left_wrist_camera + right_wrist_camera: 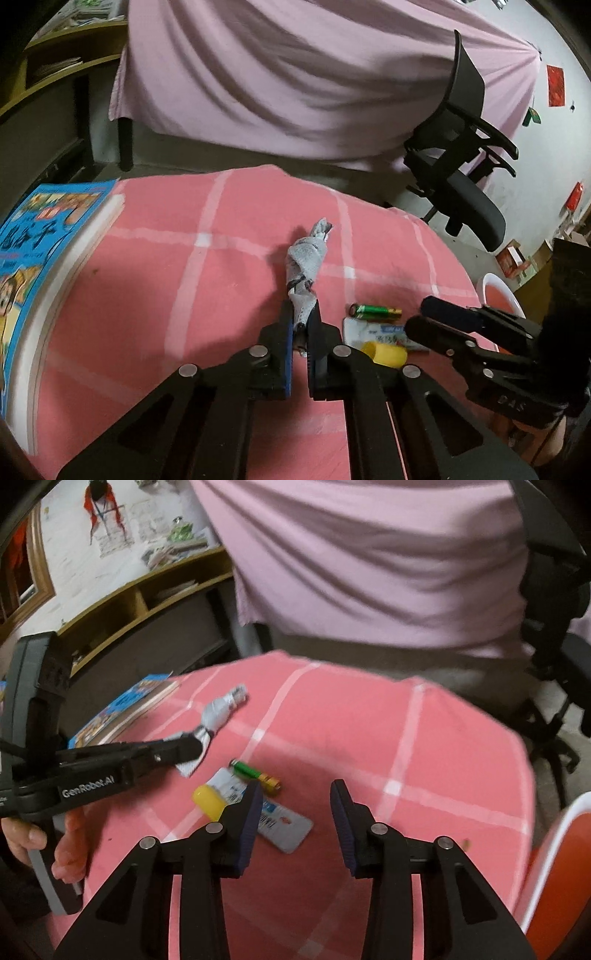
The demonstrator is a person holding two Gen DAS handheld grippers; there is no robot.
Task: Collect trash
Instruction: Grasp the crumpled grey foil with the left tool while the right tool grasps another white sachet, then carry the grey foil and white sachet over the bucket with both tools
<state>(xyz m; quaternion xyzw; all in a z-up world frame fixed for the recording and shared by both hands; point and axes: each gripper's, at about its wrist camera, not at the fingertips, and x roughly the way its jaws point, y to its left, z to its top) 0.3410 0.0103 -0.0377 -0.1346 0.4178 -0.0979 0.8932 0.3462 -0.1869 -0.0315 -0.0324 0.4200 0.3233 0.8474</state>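
A: Left wrist view?
B: The left gripper (300, 317) is clenched on the near end of a twisted grey wrapper (308, 258) lying on the pink checked cloth (155, 273). A green battery (375, 311), a white packet (373, 332) and a yellow cap (384, 353) sit just to its right (book (33, 258) far left).
A: Right wrist view?
B: The right gripper (297, 805) is released, nothing between its jaws, above the cloth beside the packet (284, 823).

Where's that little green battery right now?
The green battery lies on the pink checked cloth, just beyond the white packet and yellow cap. In the right wrist view it sits ahead of the right tongs' left finger, untouched.
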